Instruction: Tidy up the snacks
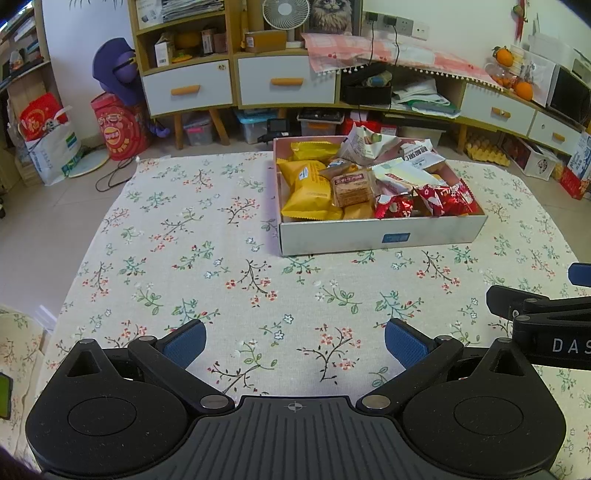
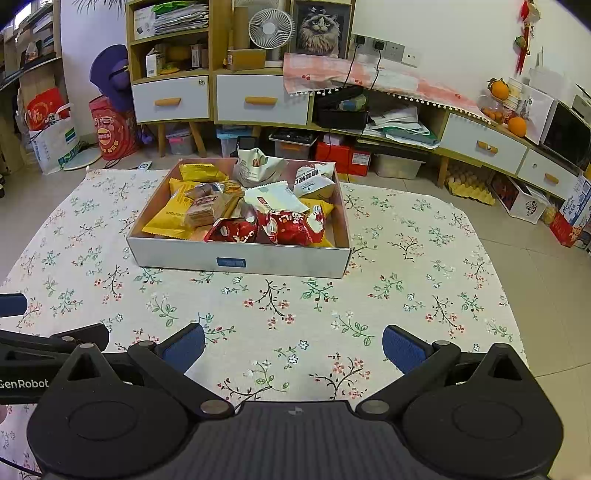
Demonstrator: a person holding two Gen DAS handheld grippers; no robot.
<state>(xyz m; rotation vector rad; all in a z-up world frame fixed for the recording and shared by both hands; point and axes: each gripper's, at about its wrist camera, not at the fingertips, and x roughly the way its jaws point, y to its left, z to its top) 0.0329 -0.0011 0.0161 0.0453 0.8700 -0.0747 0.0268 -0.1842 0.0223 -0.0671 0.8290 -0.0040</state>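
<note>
Floral cloth (image 1: 229, 266) covers the table and fills the middle and lower part of both views, bare except for one thing. Shelving (image 2: 170, 55) with white drawers runs along the top of each frame, a fan (image 2: 271, 29) and a cat picture (image 2: 319, 27) on top of it, oranges (image 2: 517, 125) at the upper right.

On the cloth sits the box (image 1: 380, 236), a shallow white tray with a blue label on its near wall. It lies right of centre in the left wrist view and just left of centre in the right wrist view. Snacks fill it: yellow packs (image 2: 168, 214) along its left side, a brown pack (image 2: 201, 210) beside them, white packs (image 2: 275, 197) toward the back and right, red packs (image 2: 280, 227) against the near wall.

Left gripper (image 1: 295, 345) hangs low over the near cloth at the bottom of its frame, jaws spread wide and holding nothing, well apart from the box. Right gripper (image 2: 293, 349) sits the same way at the bottom of its own frame, jaws released and empty. Each shows at the edge of the other's view, side by side.
</note>
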